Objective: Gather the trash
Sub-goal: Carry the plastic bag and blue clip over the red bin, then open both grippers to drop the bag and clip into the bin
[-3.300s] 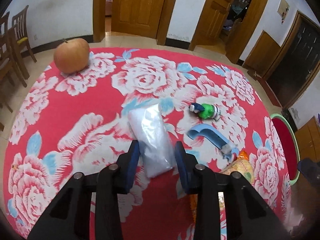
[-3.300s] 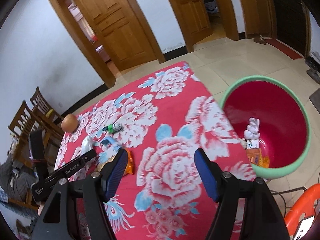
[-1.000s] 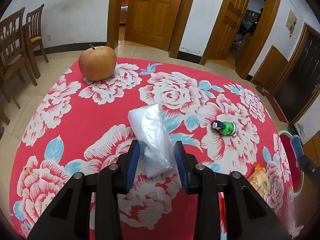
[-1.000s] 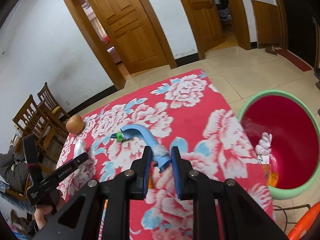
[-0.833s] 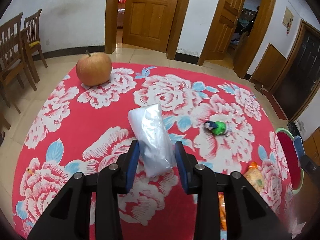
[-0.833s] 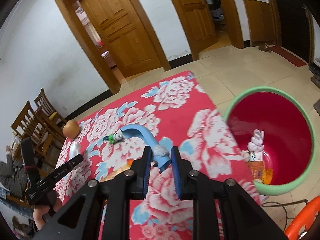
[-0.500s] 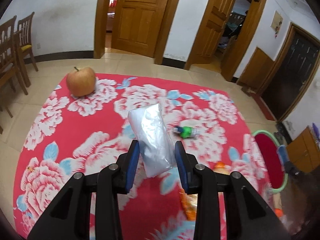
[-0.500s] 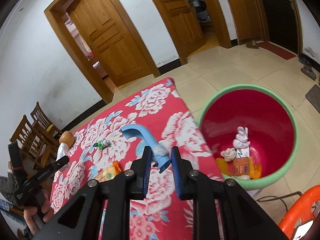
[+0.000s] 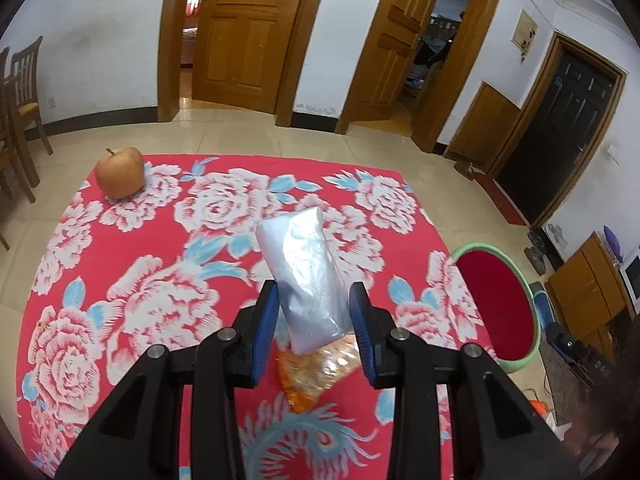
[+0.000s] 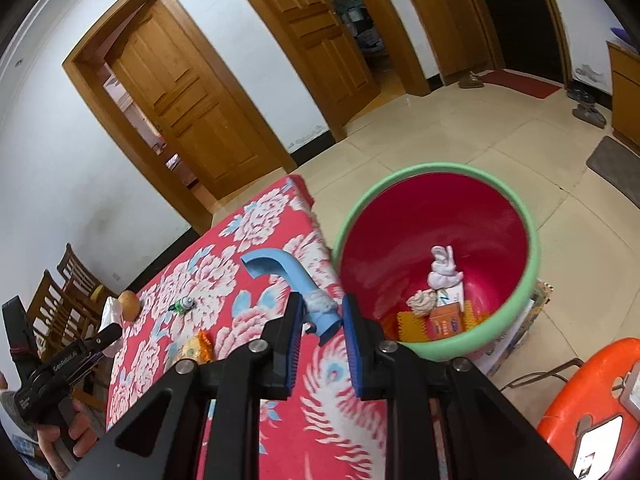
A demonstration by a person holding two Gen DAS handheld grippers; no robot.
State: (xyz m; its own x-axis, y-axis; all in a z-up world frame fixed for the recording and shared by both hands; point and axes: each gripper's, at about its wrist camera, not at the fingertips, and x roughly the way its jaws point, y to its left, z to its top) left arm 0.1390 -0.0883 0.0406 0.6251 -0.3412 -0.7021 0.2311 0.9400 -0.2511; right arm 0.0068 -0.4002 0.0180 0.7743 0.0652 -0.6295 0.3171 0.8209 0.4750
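Note:
My left gripper [image 9: 313, 307] is shut on a clear, silvery plastic bag [image 9: 305, 277], held up above the red floral tablecloth [image 9: 160, 264]. The right gripper [image 10: 323, 318] is shut on a curved light-blue plastic piece [image 10: 294, 286] with a white wad stuck to it, close to the near rim of the red bin with a green rim [image 10: 436, 350]. That bin [image 9: 496, 304] stands on the floor off the table's right edge and holds several bits of trash [image 10: 438, 300]. An orange snack wrapper [image 9: 320, 372] lies on the cloth under the bag.
An apple [image 9: 120, 173] sits at the table's far left corner, and a small green bottle [image 10: 182, 305] lies mid-table. Wooden chairs [image 9: 20, 112] stand to the left. An orange plastic stool [image 10: 592, 404] is by the bin. A hand [image 10: 60, 440] holds the left gripper [image 10: 60, 364].
Both grippers have moved right towards the bin with their loads. The left one rose, so the table looks smaller. The bin now fills more of the right wrist view.

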